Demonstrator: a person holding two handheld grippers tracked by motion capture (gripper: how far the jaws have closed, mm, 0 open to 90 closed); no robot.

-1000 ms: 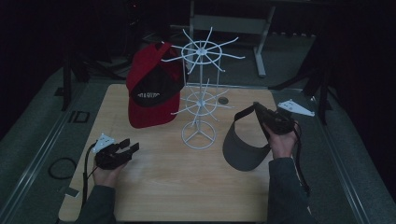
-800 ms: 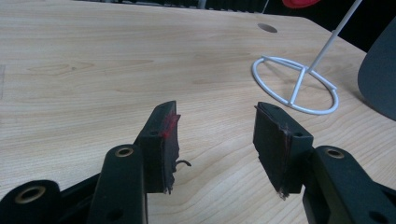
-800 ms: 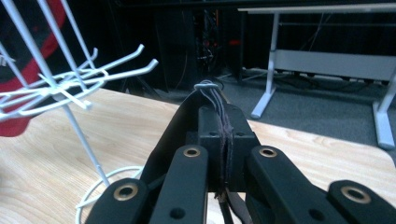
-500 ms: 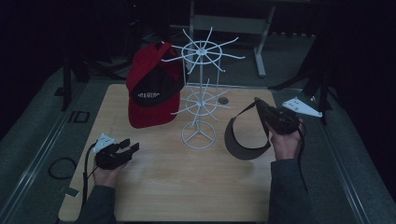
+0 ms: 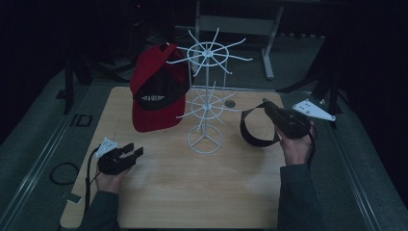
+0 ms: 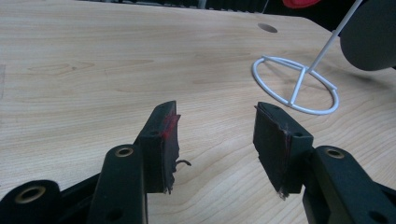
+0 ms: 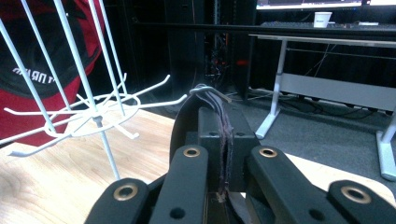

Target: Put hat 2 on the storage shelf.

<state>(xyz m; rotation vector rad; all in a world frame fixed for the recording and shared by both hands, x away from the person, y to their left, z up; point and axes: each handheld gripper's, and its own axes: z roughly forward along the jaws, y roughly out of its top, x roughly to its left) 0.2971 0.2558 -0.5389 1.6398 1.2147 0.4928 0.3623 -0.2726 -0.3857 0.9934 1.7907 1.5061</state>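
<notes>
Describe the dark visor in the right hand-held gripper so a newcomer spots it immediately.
Start at the white wire rack standing mid-table on the light wooden table. Just to its right, lifted off the wood, hangs the black open-topped visor, pinched by the right hand-held gripper. Unlike the red-and-black baseball cap on the rack, it has no crown.

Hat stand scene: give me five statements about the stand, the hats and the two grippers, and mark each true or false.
1. A red and black cap hangs on the white wire stand. True.
2. The right gripper is shut on the strap of a black visor. True.
3. The black visor lies flat on the table. False: it is held up in the air, beside the stand.
4. The left gripper grips the stand's base. False: its jaws are open with nothing between them, apart from the base.
5. The stand's round base rests on the table. True.
</notes>
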